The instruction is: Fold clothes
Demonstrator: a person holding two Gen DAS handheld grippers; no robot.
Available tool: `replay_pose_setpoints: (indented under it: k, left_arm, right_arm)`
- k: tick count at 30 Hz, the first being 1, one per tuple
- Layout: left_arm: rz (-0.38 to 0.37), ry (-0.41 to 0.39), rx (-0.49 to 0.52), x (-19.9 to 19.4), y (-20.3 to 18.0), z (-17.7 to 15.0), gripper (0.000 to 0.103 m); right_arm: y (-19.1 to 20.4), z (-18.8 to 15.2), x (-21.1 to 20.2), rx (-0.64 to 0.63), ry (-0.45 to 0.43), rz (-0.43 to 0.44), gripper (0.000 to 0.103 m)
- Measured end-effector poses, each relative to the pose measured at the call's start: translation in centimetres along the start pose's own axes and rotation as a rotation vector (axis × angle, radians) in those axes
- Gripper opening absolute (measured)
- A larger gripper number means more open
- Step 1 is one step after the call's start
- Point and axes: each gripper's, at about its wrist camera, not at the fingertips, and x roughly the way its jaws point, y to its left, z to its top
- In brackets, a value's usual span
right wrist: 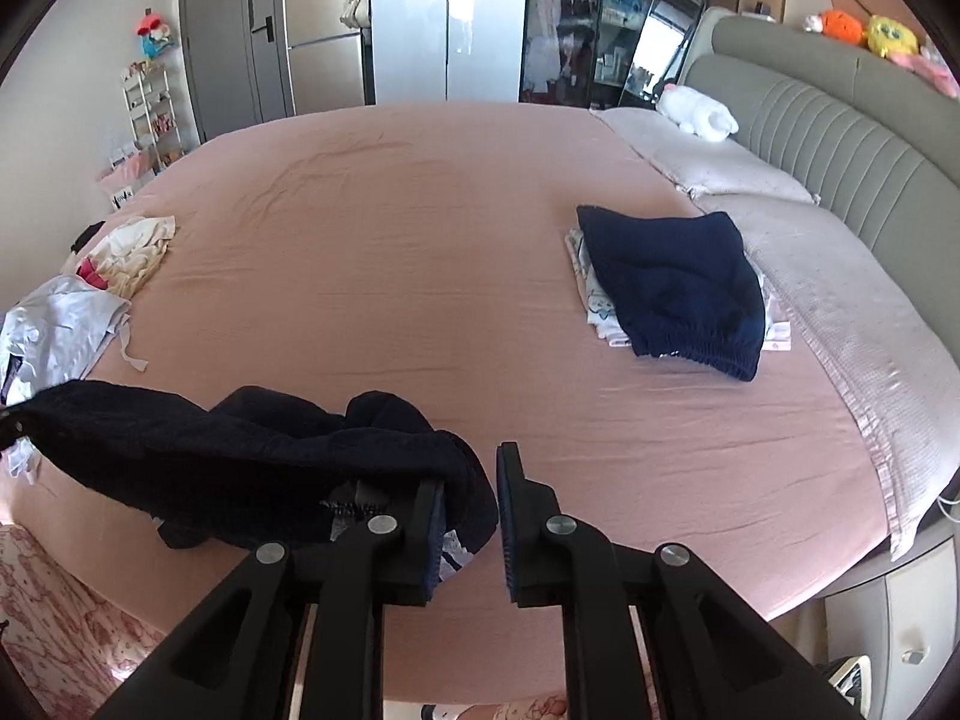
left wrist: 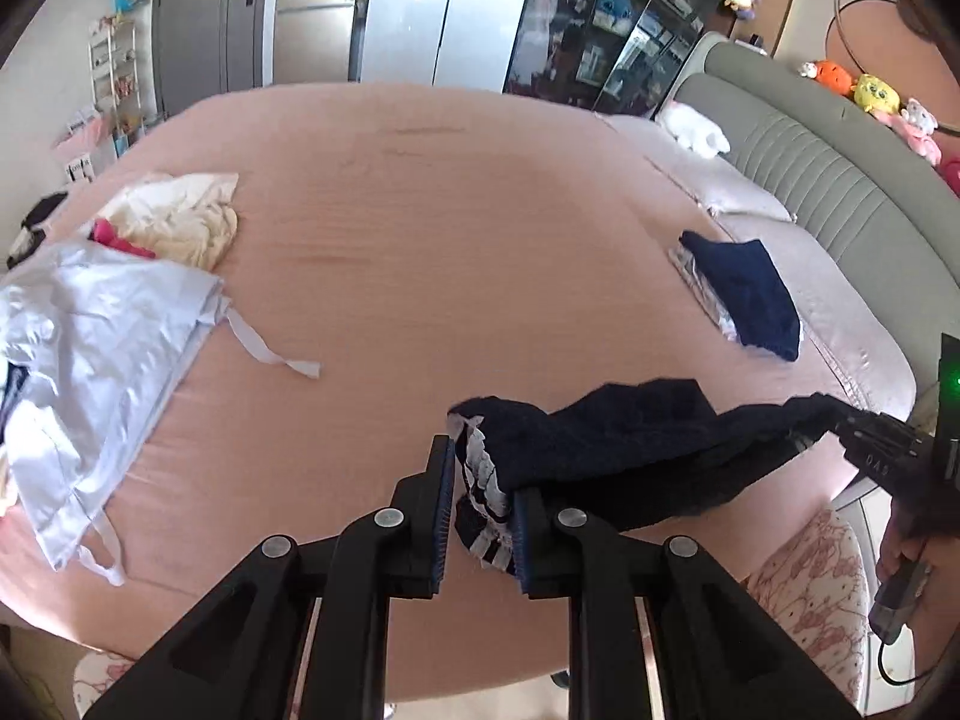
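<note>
A dark navy garment with a white-striped edge sags just above the near edge of the pink bed, stretched between both grippers. My left gripper has its jaws slightly apart; the striped edge hangs in the gap, against the right pad, and is not pinched. The other end reaches the right gripper, held by a hand at the far right. In the right wrist view the navy garment drapes over the left finger of my right gripper, whose jaws stand apart with a gap between the pads.
A folded navy garment lies on a patterned folded item near the pillows. A pale blue garment and a cream one lie crumpled at the bed's left. A grey headboard runs along the right.
</note>
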Motion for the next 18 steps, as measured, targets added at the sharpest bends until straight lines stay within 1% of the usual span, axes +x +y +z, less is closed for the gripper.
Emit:
replay_pose_setpoints:
  k: [2,5,7,9,10,11,14,15,17,18]
  left_arm:
    - [0.004,-0.068,0.025,-1.8,-1.1,0.7,0.015]
    - [-0.038,-0.138,-0.007,-4.4,-1.6,2.1,0.015]
    - [-0.059,-0.188,-0.041,-6.3,-1.1,3.5,0.015]
    - [-0.108,-0.236,-0.065,-8.2,-0.7,4.8,0.013]
    - [-0.135,-0.251,-0.065,-9.0,-0.7,5.4,0.013]
    - [-0.139,-0.249,-0.051,-9.1,-0.9,6.0,0.012]
    - [-0.106,-0.241,-0.022,-9.0,-1.6,7.3,0.009]
    - [-0.101,-0.242,-0.022,-9.0,-1.7,7.8,0.008]
    - [-0.091,-0.244,-0.021,-9.1,-1.9,8.7,0.008]
    - [-0.071,-0.264,-0.003,-9.5,-2.2,9.4,0.008]
  right_arm:
    - [0.0,-0.6,-0.1,0.01,0.004,0.014,0.019]
    - [0.2,-1.0,-1.0,0.03,-0.008,0.04,0.019]
    - [-0.5,-0.4,-2.8,0.093,-0.04,0.107,0.019]
    - [-2.3,1.1,-5.5,0.181,-0.121,0.183,0.019]
    - [-2.8,2.0,-6.9,0.196,-0.159,0.2,0.019]
    - [-3.0,3.0,-8.2,0.188,-0.195,0.195,0.019]
    - [-2.9,5.4,-10.8,0.139,-0.283,0.164,0.019]
    - [-2.6,6.1,-11.1,0.12,-0.295,0.164,0.016]
    - [-2.4,7.7,-12.3,0.108,-0.325,0.195,0.01]
    - [-2.3,8.6,-12.9,0.102,-0.343,0.209,0.01]
